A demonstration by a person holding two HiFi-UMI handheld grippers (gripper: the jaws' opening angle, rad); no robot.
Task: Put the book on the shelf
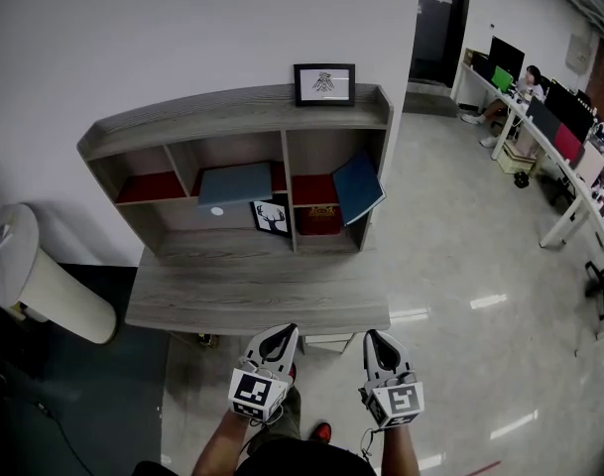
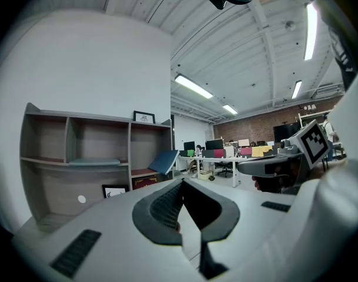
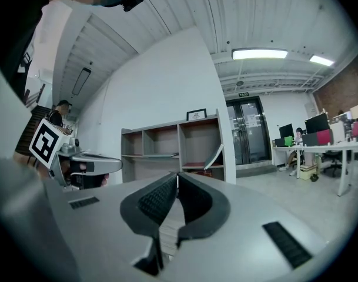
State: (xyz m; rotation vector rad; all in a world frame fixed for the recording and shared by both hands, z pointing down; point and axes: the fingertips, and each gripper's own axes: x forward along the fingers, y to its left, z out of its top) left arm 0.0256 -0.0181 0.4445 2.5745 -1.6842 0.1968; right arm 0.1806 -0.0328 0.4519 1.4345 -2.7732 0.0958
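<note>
**Both books sit in the shelf, both grippers empty**

The dark blue book [image 1: 358, 187] is in the right-hand compartment of the shelf [image 1: 242, 117]. It isn't upright. It leans at a tilt, with one corner poking out past the shelf's front edge. The cover is plain, with no print we can make out. A second, grey-blue book [image 1: 235, 182] lies flat on the board of the shelf's middle compartment.

The left gripper [image 1: 282, 333] and right gripper [image 1: 374, 335] are well in front of the shelf, side by side. Each one's jaws are pressed together with nothing between them.

Only the head view gives us the layout from above. It shows the framed picture [image 1: 324, 83] on top of the shelf, the small deer print [image 1: 271, 217] under the middle compartment and the red box [image 1: 318, 216] below the dark blue book.

The left gripper view sees the shelf from the front, so the dark book's slant really shows there. It also catches the office desks [image 2: 220, 160] off to the shelf's right.

The right gripper view shows that same book almost edge-on, as a thin pale sliver. It's also the one that shows the glass doors [image 3: 247, 131] just beside the shelf's right side.
</note>
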